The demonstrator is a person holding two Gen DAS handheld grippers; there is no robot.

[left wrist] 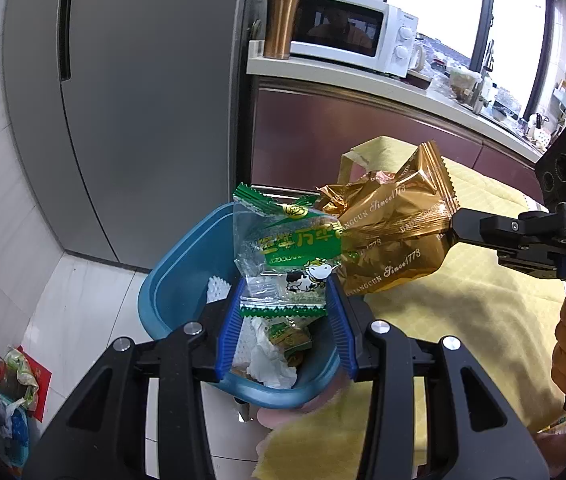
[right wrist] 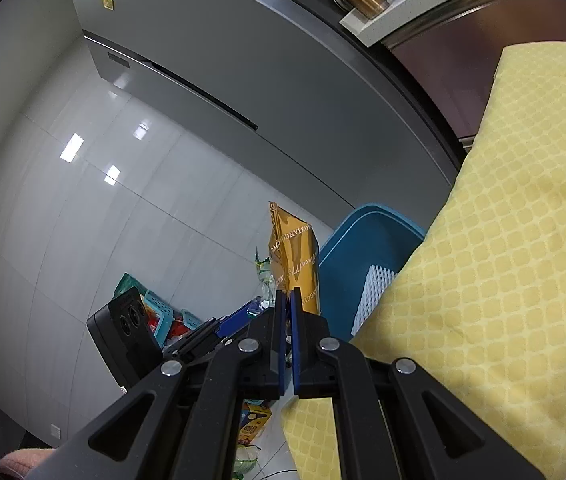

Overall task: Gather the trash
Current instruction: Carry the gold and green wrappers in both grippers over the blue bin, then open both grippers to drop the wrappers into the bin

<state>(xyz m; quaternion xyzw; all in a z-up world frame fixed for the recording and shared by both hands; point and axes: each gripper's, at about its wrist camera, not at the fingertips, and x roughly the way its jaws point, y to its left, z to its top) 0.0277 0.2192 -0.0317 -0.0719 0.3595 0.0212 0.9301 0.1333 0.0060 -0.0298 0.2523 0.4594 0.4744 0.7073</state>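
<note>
A blue plastic trash bin (left wrist: 171, 280) stands on the floor beside the yellow-clothed table; it also shows in the right wrist view (right wrist: 363, 240). It holds white tissue (left wrist: 271, 364) and small wrappers. My left gripper (left wrist: 286, 300) is open, its blue fingers wide apart over the bin, with a clear and green candy wrapper (left wrist: 283, 248) between them. My right gripper (left wrist: 453, 224) is shut on a crumpled gold snack wrapper (left wrist: 395, 236) and holds it over the bin's right side. In the right wrist view (right wrist: 287, 300) the gold wrapper (right wrist: 295, 256) stands up from the closed fingers.
A grey fridge (left wrist: 123, 100) stands behind the bin. The table with the yellow cloth (left wrist: 483, 300) fills the right. A counter carries a microwave (left wrist: 355, 32) and a copper tumbler (left wrist: 281, 22). Clutter and baskets (left wrist: 7, 392) lie on the white tiled floor at left.
</note>
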